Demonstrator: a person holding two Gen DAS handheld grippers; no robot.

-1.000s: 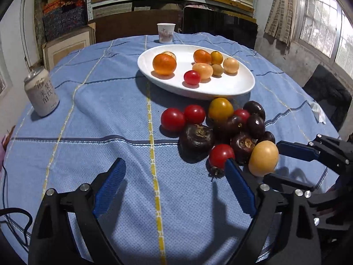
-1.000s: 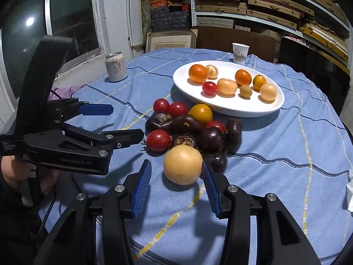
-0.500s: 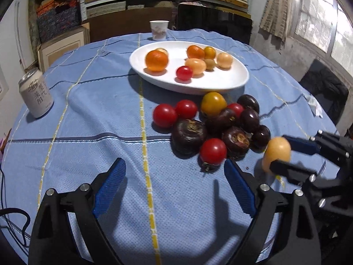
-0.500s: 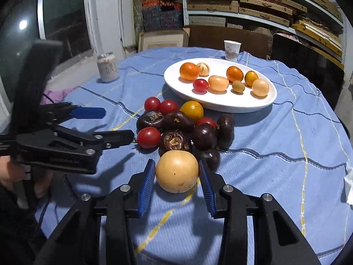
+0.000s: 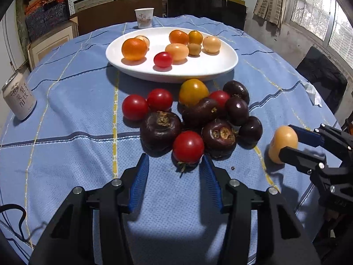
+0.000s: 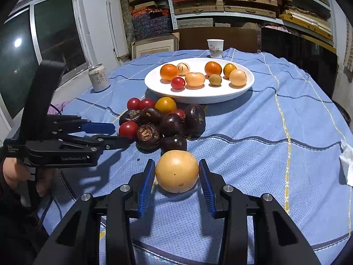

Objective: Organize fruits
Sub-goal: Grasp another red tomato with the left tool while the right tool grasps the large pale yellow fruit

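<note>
Right wrist view: left hand-held gripper [image 6: 117, 135] reads "GenRobot.AI".

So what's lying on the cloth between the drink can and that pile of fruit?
Nothing: between the can and the pile of fruit there is only bare blue tablecloth. The left wrist view shows it best.

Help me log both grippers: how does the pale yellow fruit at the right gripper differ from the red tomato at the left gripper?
The pale yellow fruit is bigger; the red tomato smaller. The right gripper, just closing, clamps the fruit; the left gripper, just closing too, leaves the tomato unclamped at its tips. Both are round.
</note>
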